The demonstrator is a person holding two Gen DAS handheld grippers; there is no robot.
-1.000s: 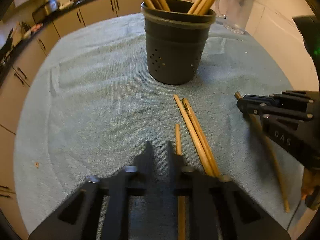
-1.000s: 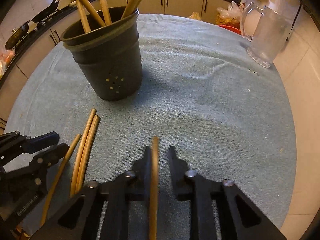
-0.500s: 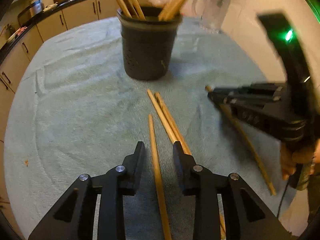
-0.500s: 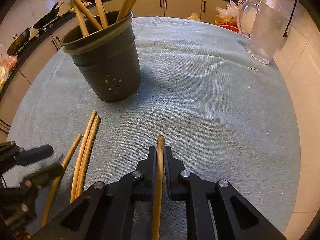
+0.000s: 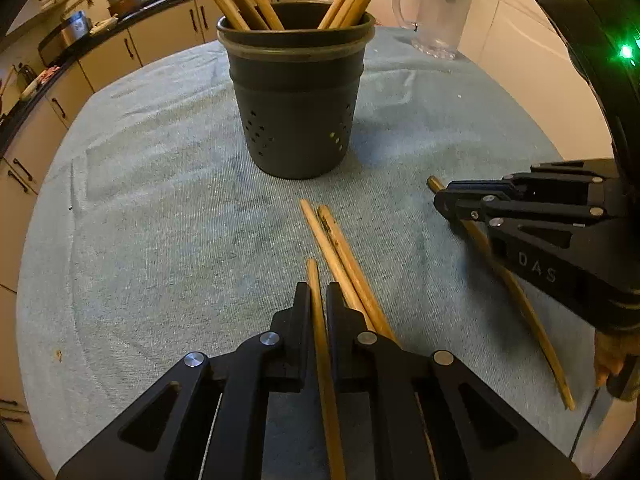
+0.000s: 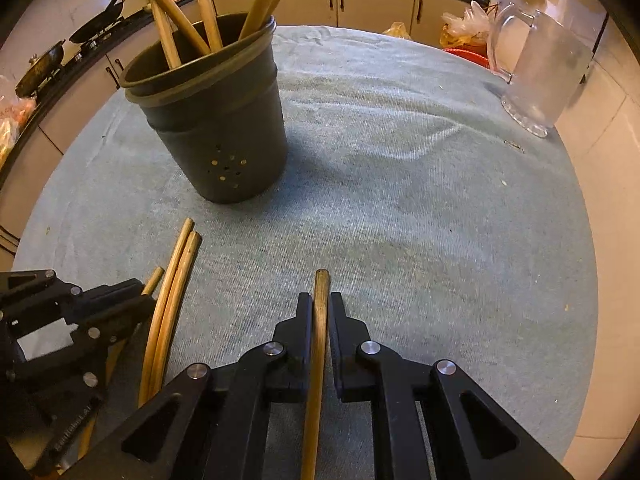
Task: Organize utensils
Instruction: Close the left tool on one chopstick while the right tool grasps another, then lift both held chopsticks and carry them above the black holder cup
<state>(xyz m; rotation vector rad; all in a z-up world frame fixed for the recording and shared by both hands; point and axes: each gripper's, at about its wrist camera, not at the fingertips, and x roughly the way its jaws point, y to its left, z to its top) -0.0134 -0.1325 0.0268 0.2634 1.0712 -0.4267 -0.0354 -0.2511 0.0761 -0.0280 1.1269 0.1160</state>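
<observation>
Chopsticks: several stand in the dark perforated holder (image 5: 298,120), upper centre of the left wrist view, on the towel-covered desk (image 5: 160,220). Left gripper (image 5: 318,300), bottom centre, is closed on one chopstick (image 5: 320,328); a loose pair (image 5: 340,256) lies just beside it on the towel. Right gripper (image 6: 320,308), bottom centre of its own view, is clamped on another chopstick (image 6: 318,344). A glass mug (image 6: 540,76) stands upper right.
</observation>
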